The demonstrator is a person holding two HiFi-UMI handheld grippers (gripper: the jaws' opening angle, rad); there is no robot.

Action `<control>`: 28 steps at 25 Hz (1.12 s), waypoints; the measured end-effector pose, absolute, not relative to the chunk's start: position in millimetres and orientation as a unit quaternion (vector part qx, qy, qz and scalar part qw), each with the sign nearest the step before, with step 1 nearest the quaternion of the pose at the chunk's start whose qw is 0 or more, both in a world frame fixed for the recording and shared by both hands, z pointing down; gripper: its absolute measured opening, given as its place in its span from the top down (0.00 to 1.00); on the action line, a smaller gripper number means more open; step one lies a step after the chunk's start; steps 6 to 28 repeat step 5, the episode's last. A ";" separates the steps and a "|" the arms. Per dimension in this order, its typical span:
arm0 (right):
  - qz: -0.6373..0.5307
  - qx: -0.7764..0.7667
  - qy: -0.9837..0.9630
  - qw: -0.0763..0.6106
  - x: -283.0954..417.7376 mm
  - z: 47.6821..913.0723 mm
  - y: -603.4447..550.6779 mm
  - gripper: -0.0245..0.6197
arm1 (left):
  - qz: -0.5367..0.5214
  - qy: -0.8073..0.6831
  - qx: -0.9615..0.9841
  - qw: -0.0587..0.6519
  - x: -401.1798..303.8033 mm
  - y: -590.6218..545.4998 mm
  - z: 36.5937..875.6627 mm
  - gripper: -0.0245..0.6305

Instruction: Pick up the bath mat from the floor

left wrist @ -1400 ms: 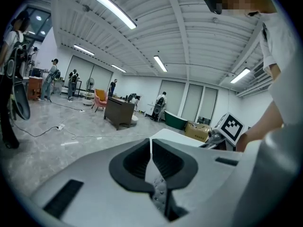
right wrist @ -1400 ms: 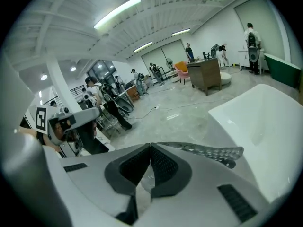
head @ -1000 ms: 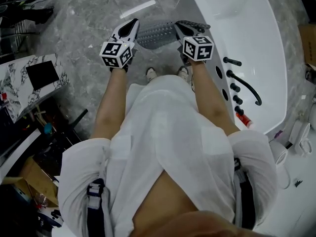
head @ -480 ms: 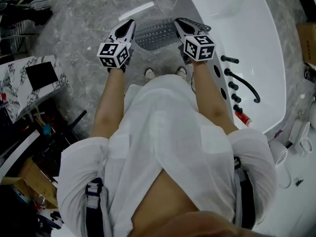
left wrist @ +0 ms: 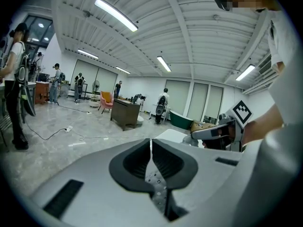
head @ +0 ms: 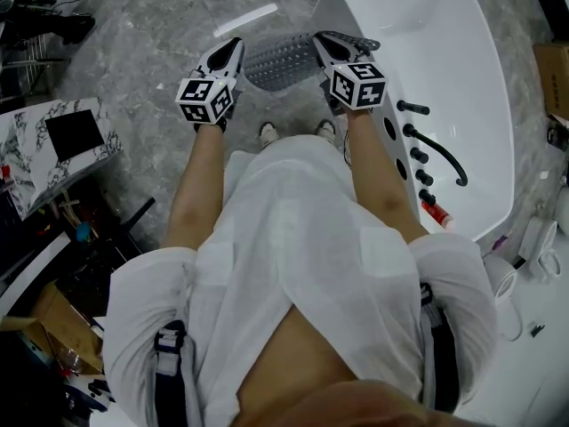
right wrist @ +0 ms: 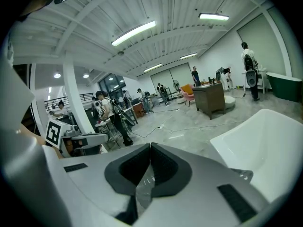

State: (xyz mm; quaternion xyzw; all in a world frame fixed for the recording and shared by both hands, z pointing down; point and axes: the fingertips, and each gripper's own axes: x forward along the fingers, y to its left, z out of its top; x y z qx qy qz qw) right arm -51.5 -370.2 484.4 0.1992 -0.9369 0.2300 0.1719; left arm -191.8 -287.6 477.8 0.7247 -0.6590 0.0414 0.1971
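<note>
Left gripper and right gripper — jaws clamped on opposite bath mat edges — hold it spread between them.

- No words, brand names, numbers or signs can be read in any view.
- The only printed marks are black-and-white square code patterns, which are not letters. In the head view they sit on the marker cube of the left gripper and on the matching cube of the right gripper.
- Each gripper view also shows one such pattern, on the other gripper's cube. It carries no legible text.
</note>
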 end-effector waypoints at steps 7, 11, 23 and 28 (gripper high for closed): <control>0.231 0.198 -0.937 0.172 -52.4 485.1 -372.3 0.92 | 0.041 -0.662 0.722 0.199 -193.3 -288.2 480.2 0.93; 0.231 0.198 -0.937 0.172 -52.4 485.1 -372.3 0.92 | 0.041 -0.662 0.722 0.199 -193.3 -288.2 480.2 0.93; 0.231 0.198 -0.937 0.172 -52.4 485.1 -372.3 0.92 | 0.041 -0.662 0.722 0.199 -193.3 -288.2 480.2 0.93; 0.231 0.198 -0.937 0.172 -52.4 485.1 -372.3 0.92 | 0.041 -0.662 0.722 0.199 -193.3 -288.2 480.2 0.93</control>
